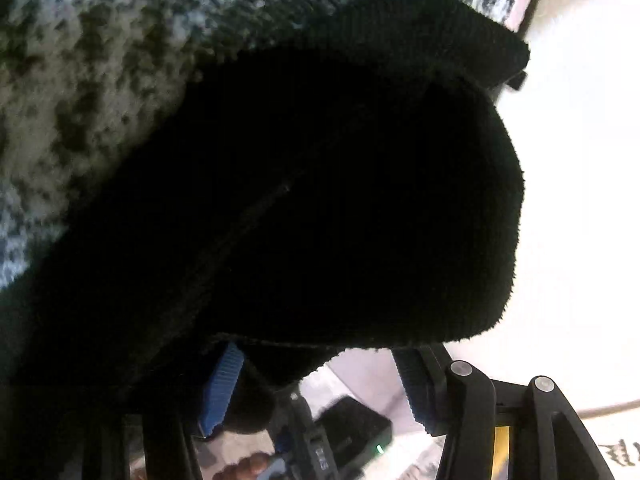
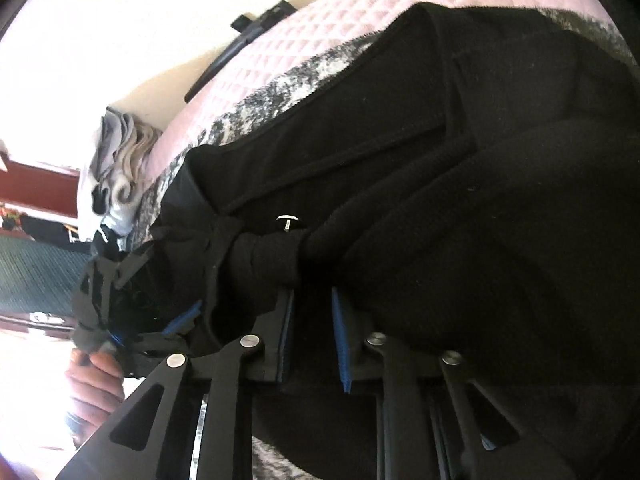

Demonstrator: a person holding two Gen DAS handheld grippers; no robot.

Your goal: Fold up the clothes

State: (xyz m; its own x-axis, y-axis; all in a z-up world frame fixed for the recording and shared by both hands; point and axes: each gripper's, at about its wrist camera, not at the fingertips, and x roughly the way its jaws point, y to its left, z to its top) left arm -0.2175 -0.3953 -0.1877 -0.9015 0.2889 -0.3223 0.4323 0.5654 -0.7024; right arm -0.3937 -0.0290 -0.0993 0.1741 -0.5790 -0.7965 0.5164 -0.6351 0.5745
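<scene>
Clearly, we see no basket, box or bin in either view, so our landmark is the black fleece garment [image 2: 440, 168], which lies bunched on a mottled grey-and-white blanket [image 2: 276, 92]. That blanket shows along the garment's upper edge in the right wrist view, and beyond it lies a pink quilted bed cover [image 2: 320, 28].

Our right claw [image 2: 312, 332] reaches into the garment from below. Its blue-padded fingers [image 2: 340, 344] stand close together with a narrow gap between them, and a twisted roll of the black cloth sits just above their tips. We cannot tell whether the pads actually press on the cloth.

Our left claw [image 1: 320, 388] sits under the near edge of the garment in its own view. Its fingers are well apart: a fold of fleece bulges against the blue pad [image 1: 220, 392] on one side, while the opposite pad stands clear of the cloth.

Left of the garment in the right wrist view, we see a small heap of pale folded clothes [image 2: 120, 160] at the edge of the bed cover. Below that heap a hand [image 2: 96, 376] holds the other gripper's handle.
</scene>
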